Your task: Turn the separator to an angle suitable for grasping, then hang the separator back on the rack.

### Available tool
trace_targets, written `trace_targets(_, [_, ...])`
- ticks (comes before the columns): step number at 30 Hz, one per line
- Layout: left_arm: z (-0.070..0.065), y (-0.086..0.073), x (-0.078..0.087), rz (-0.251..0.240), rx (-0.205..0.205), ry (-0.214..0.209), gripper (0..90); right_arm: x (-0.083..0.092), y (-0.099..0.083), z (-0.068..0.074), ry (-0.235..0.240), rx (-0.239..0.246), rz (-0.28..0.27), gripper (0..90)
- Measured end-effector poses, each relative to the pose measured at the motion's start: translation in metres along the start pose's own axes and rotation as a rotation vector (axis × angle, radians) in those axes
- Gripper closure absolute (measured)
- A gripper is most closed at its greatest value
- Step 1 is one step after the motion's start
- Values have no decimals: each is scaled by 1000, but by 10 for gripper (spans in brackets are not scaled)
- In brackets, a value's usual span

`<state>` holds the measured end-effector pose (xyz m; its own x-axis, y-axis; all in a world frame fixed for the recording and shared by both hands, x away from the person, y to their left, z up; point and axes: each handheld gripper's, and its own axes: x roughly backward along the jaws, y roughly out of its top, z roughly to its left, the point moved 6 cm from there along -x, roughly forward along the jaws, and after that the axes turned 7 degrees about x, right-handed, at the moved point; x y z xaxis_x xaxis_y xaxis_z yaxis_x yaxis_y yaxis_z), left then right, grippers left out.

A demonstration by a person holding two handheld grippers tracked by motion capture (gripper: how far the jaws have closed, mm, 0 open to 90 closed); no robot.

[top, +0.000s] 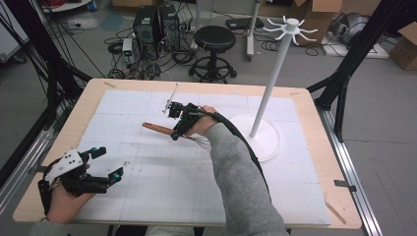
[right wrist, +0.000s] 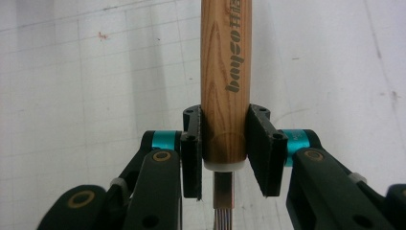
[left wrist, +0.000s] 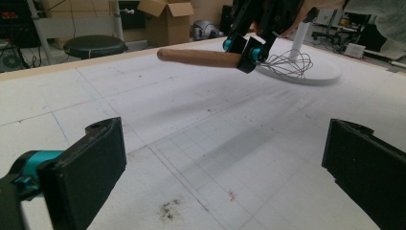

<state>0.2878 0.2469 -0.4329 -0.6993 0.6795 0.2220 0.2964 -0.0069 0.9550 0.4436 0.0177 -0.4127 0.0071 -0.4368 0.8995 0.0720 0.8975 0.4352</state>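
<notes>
Right gripper [top: 178, 123] is clamping the whisk [right wrist: 225, 81] at the wire end of its wooden handle, jaws pressing both sides just above the white collar. The whisk is hanging clear of the table [top: 93, 96], mid-table toward the far side, handle pointing left, wires [left wrist: 287, 62] trailing right toward the hand. Gripping low on the handle is probably leaving its free end exposed, so it can be steered or passed on.

Left gripper [top: 101, 166] is sitting near the near-left corner, jaws spread wide, nothing between them, well apart from the whisk. Looks like it's idling out of the way.

White hook stand [top: 275, 73] is standing to the right, its round base [left wrist: 325, 74] just beyond the wires. That's the tight side. Open mat [top: 162, 182] left and near is giving plenty of swing room; the table's far edge is close behind the right gripper.
</notes>
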Motion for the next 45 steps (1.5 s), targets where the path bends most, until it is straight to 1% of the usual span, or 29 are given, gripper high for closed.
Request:
trace_targets(3, [0,0,-1,1,2,-2,17,8,-4,3,-1,0,-12,694])
trace_targets(6, [0,0,-1,-2,4,-3,18,15,-6,6,0,-14,-22,694])
trace_targets(10, [0,0,0,-2,4,-2,18,23,-5,11,-12,-6,-44,694])
trace_targets(11, [0,0,-1,-1,3,-2,17,31,-3,15,-17,7,-73,694])
trace_targets(13, [-1,0,-1,0,3,-5,17,34,-3,18,-13,2,-76,694])
trace_targets(14, [-1,0,-1,0,2,-4,18,38,-4,20,-11,6,-110,693])
trace_targets(15, [-1,0,-1,4,0,-3,17,43,-8,23,-5,1,-115,693])
trace_targets(16, [-1,0,-1,4,0,-3,18,43,-8,23,-5,1,-115,693])
trace_targets(17, [-1,0,-2,4,-1,-4,18,46,-15,24,-15,-2,-128,694])
trace_targets(18, [-1,0,-2,4,-1,-4,18,46,-15,24,-15,-2,-128,694])
trace_targets(19, [-1,0,-2,3,-1,-7,17,51,-22,26,-21,2,-145,693])
trace_targets(20, [-1,0,-2,3,-1,-7,17,51,-22,26,-21,2,-145,693])
trace_targets(21, [-1,0,-3,1,0,-8,17,57,-30,29,-28,-2,-175,694])
trace_targets(22, [-1,0,-3,4,-2,-10,17,57,-30,29,-28,-2,-175,694])
trace_targets(23, [-2,0,-4,7,-1,-12,18,64,-36,31,-37,-1,-196,693])
trace_targets(25, [-2,0,-4,8,-1,-12,18,66,-38,32,-45,-1,-194,694])
trace_targets(29, [-3,0,-5,7,-3,-15,18,80,-53,42,-55,-14,-241,693])
trace_targets(31, [-3,0,-6,9,-3,-15,18,81,-55,43,-58,-12,-249,693])
trace_targets(32, [-3,0,-6,11,-5,-15,18,86,-61,46,-60,-14,-262,693])
trace_targets(34, [-3,0,-6,11,-6,-16,17,87,-64,46,-65,-13,-269,693])
trace_targets(35, [-3,0,-6,11,-5,-18,17,92,-71,50,-69,-30,-287,693])
trace_targets(37, [-3,0,-6,12,-4,-17,17,94,-73,50,-72,-27,-296,693])
trace_targets(38, [-3,-1,-6,13,-5,-18,18,96,-77,50,-81,-30,-320,693])
trace_targets(39, [-3,-1,-6,14,-7,-18,18,101,-84,52,-89,-49,-336,693])
trace_targets(41, [-3,0,-6,10,-4,-18,17,106,-91,53,-105,-53,-360,693])
trace_targets(42, [-3,0,-6,10,-4,-18,17,106,-91,53,-105,-53,-360,693])
trace_targets(43, [-3,0,-6,8,-3,-20,18,111,-99,55,-113,-57,-383,693])
trace_targets(44, [-3,0,-6,8,-3,-20,18,111,-99,55,-113,-57,-383,693])
trace_targets(45, [-4,0,-6,7,-4,-23,17,117,-106,56,-123,-73,-410,693])
